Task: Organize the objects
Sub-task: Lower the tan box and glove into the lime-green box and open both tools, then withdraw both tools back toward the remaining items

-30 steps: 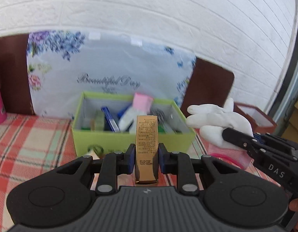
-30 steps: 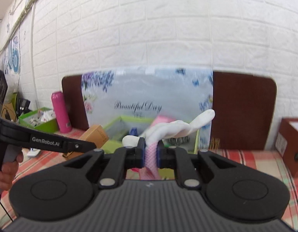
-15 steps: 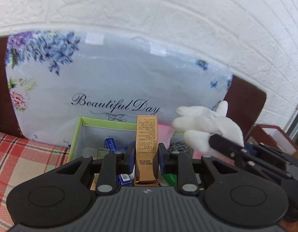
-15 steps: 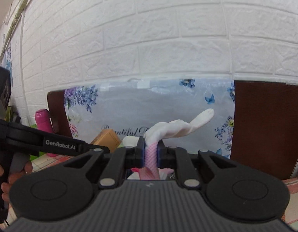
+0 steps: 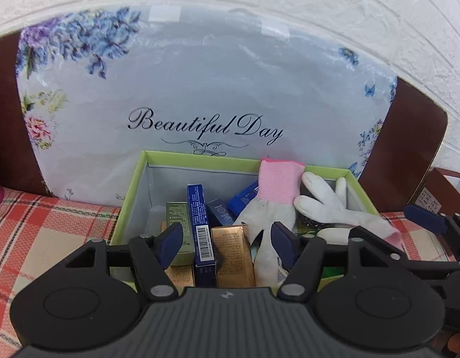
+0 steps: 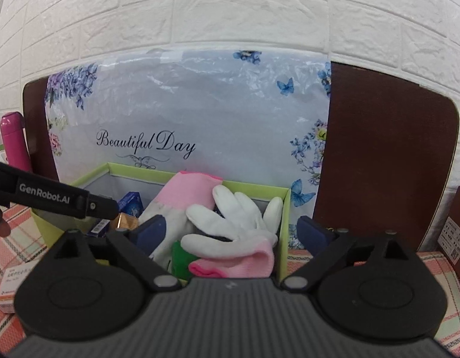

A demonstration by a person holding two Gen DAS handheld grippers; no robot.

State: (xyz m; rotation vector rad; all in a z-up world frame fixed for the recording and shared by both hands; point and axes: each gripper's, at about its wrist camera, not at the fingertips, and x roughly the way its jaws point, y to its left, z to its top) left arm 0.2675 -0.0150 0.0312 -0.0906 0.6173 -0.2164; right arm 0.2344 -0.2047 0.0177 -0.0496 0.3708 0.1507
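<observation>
Both grippers hang over the green box (image 5: 131, 176) to drop items in; left gripper (image 5: 227, 238) jaws are opening, spread around the gold carton (image 5: 232, 256); right gripper (image 6: 230, 234) jaws are opening, the white glove (image 6: 230, 226) loose between them.

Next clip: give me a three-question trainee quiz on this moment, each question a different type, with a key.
1. True or false: the gold carton stands inside the green box.
2. Multiple choice: the white glove with the pink cuff lies (A) on the checked cloth, (B) in the green box, (C) on the pink bottle.
3. Fill in: the bag behind the box reads "Beautiful ___".

Key: 1 true. 2 B. 3 Day. Neither the left hand-held gripper nor the right hand-held gripper presses on anything; both sets of jaws are opening, the carton and glove lying loose between them.
</observation>
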